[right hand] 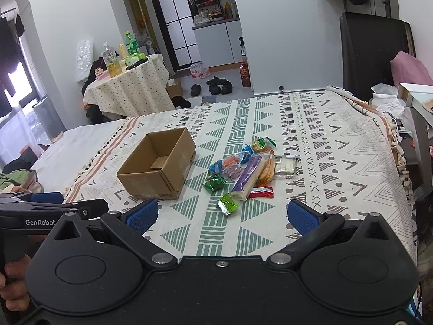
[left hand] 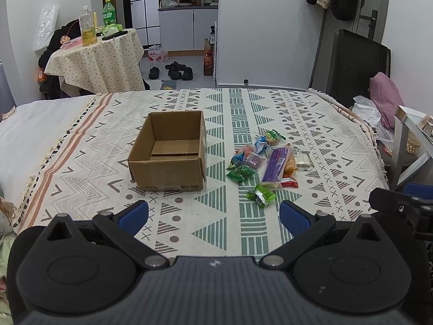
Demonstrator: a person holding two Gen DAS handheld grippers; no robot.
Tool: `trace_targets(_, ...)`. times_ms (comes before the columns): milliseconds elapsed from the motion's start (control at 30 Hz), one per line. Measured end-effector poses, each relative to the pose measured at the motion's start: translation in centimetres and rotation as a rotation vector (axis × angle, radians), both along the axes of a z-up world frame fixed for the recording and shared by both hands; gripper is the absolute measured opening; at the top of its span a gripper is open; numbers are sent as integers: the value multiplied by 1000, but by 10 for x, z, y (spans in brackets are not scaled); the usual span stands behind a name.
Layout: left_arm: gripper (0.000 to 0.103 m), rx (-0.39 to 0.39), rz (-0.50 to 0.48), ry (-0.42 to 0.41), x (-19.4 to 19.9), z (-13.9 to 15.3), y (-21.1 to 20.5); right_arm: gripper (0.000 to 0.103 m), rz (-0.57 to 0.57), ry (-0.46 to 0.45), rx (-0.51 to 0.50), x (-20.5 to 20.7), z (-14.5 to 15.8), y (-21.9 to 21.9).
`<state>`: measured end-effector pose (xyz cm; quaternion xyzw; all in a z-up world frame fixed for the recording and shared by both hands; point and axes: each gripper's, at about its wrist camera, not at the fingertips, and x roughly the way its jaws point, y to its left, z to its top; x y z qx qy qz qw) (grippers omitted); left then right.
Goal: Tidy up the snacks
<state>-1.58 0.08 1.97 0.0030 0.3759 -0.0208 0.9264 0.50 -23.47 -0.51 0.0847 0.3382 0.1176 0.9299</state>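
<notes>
An open, empty cardboard box sits on the patterned bedspread. To its right lies a loose pile of snack packets, with a long purple pack among them. A small green packet lies nearest me. A red packet is beside the purple pack. My left gripper is open above the cloth, short of the box and pile. My right gripper is open too, with the green packet just ahead of it. Neither holds anything.
The bedspread covers a bed; plain white sheet lies at the left. A small round table with bottles stands beyond the bed. A pink pillow and a white stand crowd the right edge. A hand grips the left tool.
</notes>
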Motion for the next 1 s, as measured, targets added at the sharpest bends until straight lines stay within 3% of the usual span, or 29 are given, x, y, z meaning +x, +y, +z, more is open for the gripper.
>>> trace_targets(1000, 103, -4, 11, -12, -1, 4, -7, 103, -10, 5, 8, 0, -1, -8)
